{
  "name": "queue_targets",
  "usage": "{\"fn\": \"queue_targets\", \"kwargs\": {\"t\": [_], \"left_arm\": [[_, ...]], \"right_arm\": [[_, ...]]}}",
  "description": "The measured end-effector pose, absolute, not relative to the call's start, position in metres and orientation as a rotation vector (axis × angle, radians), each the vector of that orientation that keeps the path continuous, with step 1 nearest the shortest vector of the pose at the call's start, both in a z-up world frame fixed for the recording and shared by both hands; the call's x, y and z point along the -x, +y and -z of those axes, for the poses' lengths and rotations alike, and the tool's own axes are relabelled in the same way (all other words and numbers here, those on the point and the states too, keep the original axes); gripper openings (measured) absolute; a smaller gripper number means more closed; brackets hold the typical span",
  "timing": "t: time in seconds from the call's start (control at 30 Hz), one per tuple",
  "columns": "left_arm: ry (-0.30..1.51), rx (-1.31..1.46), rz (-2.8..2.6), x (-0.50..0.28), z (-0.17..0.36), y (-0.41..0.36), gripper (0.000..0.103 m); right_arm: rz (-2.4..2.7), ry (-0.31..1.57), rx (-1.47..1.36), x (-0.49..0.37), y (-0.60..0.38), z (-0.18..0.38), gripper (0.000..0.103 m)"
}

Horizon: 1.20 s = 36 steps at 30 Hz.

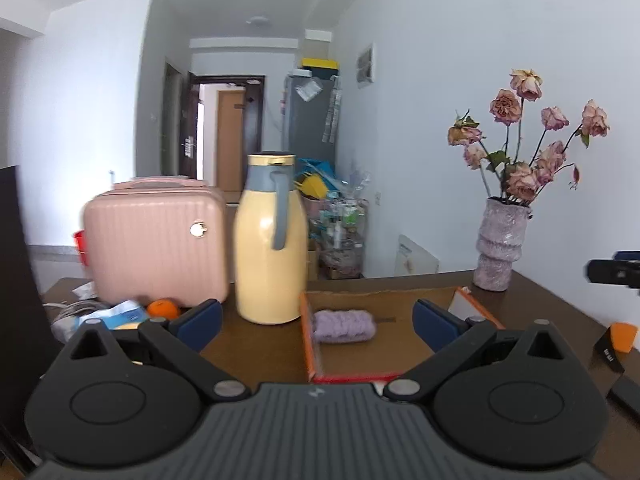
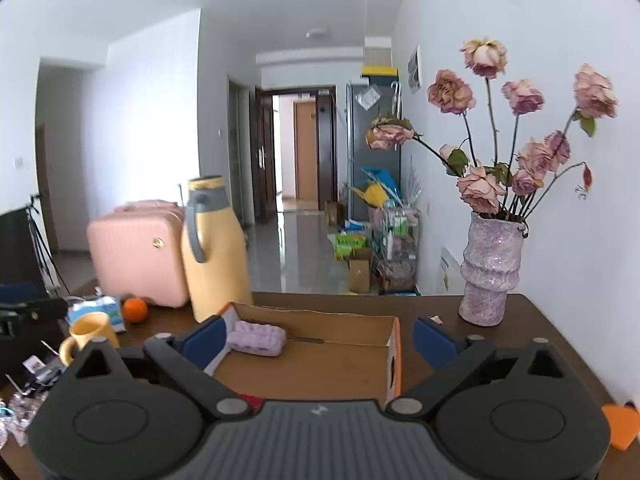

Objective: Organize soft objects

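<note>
Gaping at full spread, the left gripper (image 1: 318, 322) and right gripper (image 2: 320, 338) grip nothing — the purple fuzzy roll (image 1: 345, 326) lies ahead between both jaws, inside the cardboard box (image 2: 394, 354).

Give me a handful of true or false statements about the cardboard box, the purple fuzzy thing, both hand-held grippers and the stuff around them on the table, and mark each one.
1. The purple fuzzy roll lies inside the cardboard box. True.
2. The left hand-held gripper is clamped on the roll. False: its jaws stand wide open with nothing held.
3. The right hand-held gripper is open and empty. True.
4. The yellow thermos jug stands inside the box. False: it stands on the table outside the box, beside the pink suitcase.
5. The vase of dried roses has tipped over. False: it stands upright by the wall.
6. An orange sits on the table in front of the suitcase. True.
</note>
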<state>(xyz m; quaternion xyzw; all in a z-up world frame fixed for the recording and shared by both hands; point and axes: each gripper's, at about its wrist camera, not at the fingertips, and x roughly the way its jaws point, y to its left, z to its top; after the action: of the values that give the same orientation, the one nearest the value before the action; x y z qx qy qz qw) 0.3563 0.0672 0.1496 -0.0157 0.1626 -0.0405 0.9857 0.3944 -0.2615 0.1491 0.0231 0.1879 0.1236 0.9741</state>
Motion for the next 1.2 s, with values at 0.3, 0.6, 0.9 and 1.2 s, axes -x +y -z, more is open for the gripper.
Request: {"fn": "queue_targets", "kwargs": {"t": [0.3,0.6,0.9,1.2], "left_arm": [[0.208,0.045,0.016,-0.234,-0.091,0.069,0.103],[0.268,0.06,0.052,-0.092,-0.005,0.076,0.103],[0.296,0.036,0.042,-0.06,0.012,0.071,0.103],[0.318,0.027,0.044,-0.063,0.018,0.065,0.103]], "right_arm": [[-0.281,0.269,-0.142,-0.258,-0.266,-0.076,0.103],[-0.298,0.296,-0.149,-0.112,-0.241,0.0,0.103],[-0.305,0.317,-0.105,-0.099,-0.217,0.008,0.103],[-0.295,0.275,-0.089,-0.098,-0.217,0.011,0.103]]}}
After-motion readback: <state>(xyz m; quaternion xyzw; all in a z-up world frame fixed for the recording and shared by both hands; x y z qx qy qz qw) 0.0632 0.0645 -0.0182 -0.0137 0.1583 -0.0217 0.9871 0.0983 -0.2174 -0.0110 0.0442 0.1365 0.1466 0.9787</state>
